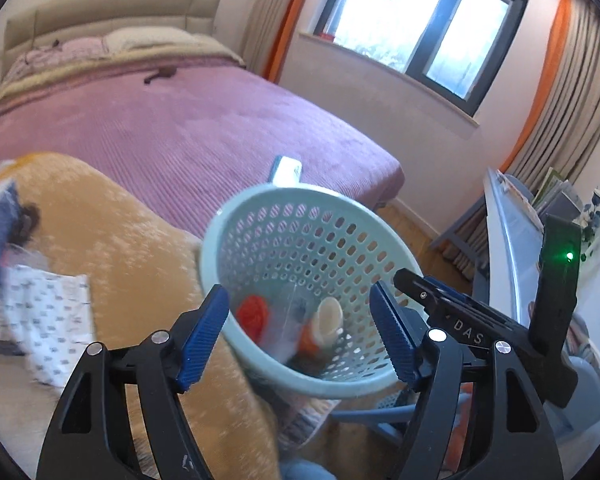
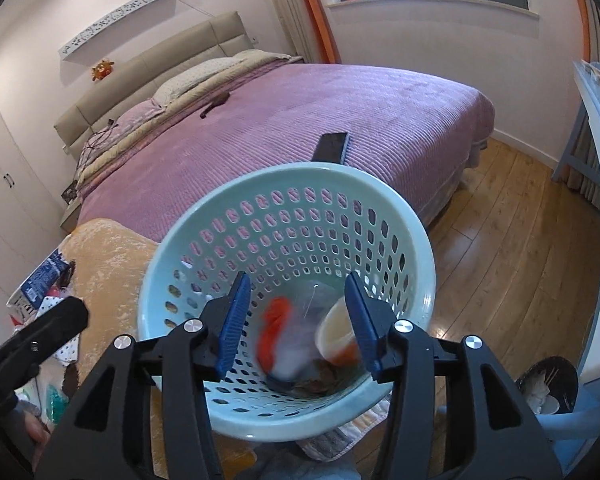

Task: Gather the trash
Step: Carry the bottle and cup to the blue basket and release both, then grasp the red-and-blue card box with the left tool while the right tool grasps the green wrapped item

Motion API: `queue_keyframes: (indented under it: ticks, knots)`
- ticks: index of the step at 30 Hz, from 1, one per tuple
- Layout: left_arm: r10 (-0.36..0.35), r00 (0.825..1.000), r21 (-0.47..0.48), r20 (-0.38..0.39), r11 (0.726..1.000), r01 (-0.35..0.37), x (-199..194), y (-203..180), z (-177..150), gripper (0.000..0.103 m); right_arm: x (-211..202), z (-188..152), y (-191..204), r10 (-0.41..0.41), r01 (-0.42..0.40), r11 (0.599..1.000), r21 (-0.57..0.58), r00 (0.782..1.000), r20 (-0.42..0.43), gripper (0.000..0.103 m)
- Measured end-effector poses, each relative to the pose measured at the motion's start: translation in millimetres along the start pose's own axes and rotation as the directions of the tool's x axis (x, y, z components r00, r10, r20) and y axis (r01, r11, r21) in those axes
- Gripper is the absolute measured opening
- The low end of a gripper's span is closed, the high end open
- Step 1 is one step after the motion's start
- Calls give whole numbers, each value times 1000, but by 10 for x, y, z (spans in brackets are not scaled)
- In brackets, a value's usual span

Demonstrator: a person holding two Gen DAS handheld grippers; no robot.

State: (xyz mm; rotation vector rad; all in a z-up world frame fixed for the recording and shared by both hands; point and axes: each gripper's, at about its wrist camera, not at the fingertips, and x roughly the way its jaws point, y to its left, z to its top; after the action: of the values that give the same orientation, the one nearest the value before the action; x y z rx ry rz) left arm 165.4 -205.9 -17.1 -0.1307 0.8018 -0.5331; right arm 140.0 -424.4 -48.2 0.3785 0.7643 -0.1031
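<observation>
"Where was the basket?"

"The green basket point(image 2: 288, 216) sat right in front of both my claws, tipped so I looked down inside it. My right claw point(image 2: 298, 320) had its blue fingers point(image 2: 232, 320) apart, holding nothing, over the near rim."

"And your other claw?"

"My left claw point(image 1: 300, 336) was apart too, with the basket's near edge between its fingers."

"What was inside?"

"A red scrap point(image 2: 274, 326), a cup point(image 2: 336, 332) and blurry white stuff lay at the bottom, just past my fingertips. Beyond the basket was the purple bed point(image 2: 300, 120) with a dark phone point(image 2: 332, 147) on it."
</observation>
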Motion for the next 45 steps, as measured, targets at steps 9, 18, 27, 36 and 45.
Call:
queue_keyframes:
  ticks: [9,18,27,36,45]
  knots:
    - [79,989,-52,121,996,-74,-764,199,-125,71,-359,-107,499,99,-94,990,-108,994,40,46]
    - [240,956,-214,171,956,-202,-1575,806,-435,71,-681,-382,1215,228,-211,943,-256,973,40,46]
    - [460,885,-314,75,853,-417,-1998,1388,-1037,77,-646,-791,1830,286,-289,893,-345,956,-61,50]
    - [559,829,-341,-1,779,-526,-2082,1628,-1458,85,-573,-1275,2203,324,-342,857,-385,939,-112,67]
    - [550,834,-393,-29,761,-516,-1949,1758,-1509,85,-385,-1539,2474,269,-303,836,-458,953,-139,70]
